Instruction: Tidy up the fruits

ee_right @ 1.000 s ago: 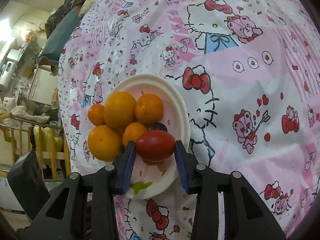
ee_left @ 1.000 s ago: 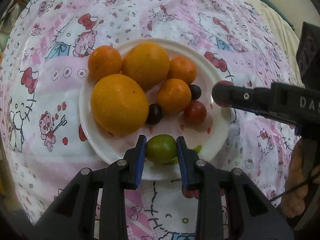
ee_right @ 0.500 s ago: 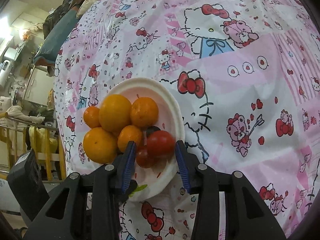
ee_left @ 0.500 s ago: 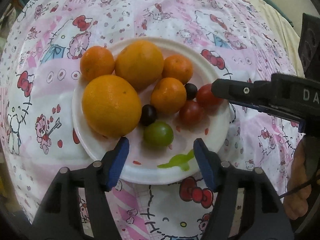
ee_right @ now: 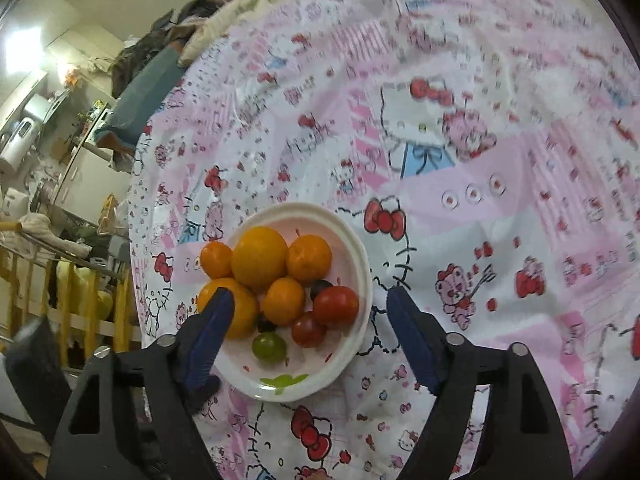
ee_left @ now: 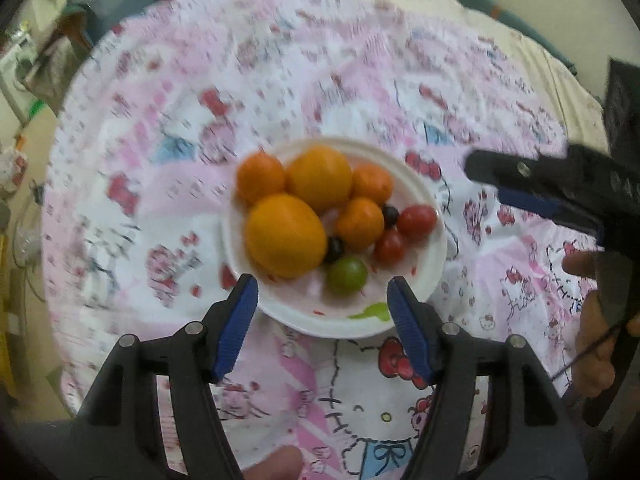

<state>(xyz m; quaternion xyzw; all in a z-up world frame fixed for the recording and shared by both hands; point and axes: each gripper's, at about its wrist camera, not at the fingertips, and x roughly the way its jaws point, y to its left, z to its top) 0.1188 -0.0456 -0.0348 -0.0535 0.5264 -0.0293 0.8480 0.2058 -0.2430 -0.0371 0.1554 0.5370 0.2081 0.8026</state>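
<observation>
A white plate [ee_left: 432, 276] [ee_right: 356, 360] on the Hello Kitty cloth holds several oranges [ee_left: 285, 235] [ee_right: 259, 259], two red tomatoes [ee_left: 417, 222] [ee_right: 335, 306], a green tomato [ee_left: 346, 275] [ee_right: 269, 346] and two dark small fruits [ee_left: 333, 246]. My left gripper [ee_left: 322, 304] is open and empty, raised above the plate's near rim. My right gripper [ee_right: 308, 322] is open and empty above the plate; it also shows from the side in the left wrist view [ee_left: 532, 184].
The pink Hello Kitty cloth [ee_left: 360, 400] [ee_right: 480, 200] covers a bed. Room clutter and a yellow rail [ee_right: 60, 300] lie past its left edge. A dark box [ee_left: 622, 92] stands at the right.
Both grippers have opened and drawn back and up from the plate. The green tomato and the red tomato now lie released on the plate.
</observation>
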